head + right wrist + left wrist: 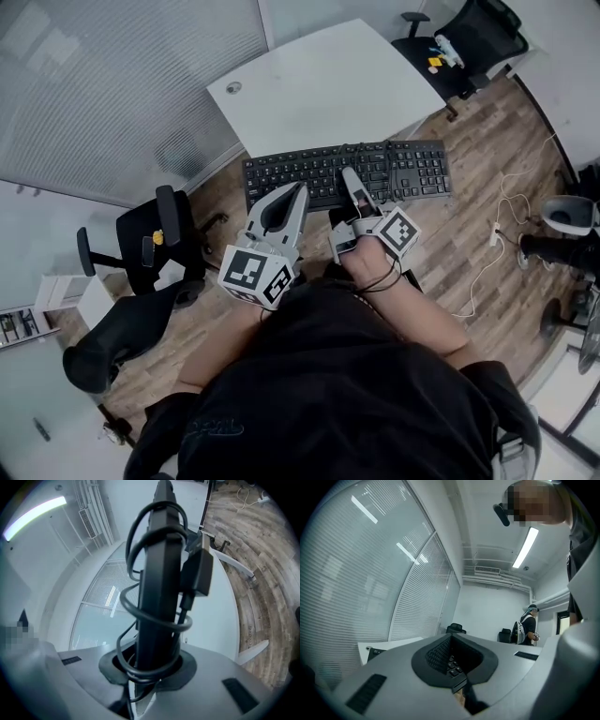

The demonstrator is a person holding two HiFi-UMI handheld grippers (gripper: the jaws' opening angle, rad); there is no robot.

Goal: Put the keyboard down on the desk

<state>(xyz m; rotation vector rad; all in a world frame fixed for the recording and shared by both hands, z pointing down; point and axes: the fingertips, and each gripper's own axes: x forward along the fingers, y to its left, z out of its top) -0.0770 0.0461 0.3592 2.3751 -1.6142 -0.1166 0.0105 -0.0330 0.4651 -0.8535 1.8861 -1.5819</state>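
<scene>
A black keyboard [375, 169] hangs level in front of me, just short of the white desk [319, 84], and both grippers hold its near edge. My left gripper [292, 195] is shut on the left half. In the left gripper view the keys [453, 667] sit pinched between the dark pads. My right gripper [352, 183] is shut on the middle. The right gripper view shows the keyboard [161, 588] edge-on, rising out of the jaws of my right gripper [150, 672], with its black cable [136, 616] looped around it and the plug [197, 573] at its side.
A black office chair [155, 234] stands to my left on the wooden floor, another [112, 337] nearer me. A third chair [469, 37] stands beyond the desk's right corner. White cables [506, 206] lie on the floor at right. A person [528, 625] stands at the far wall.
</scene>
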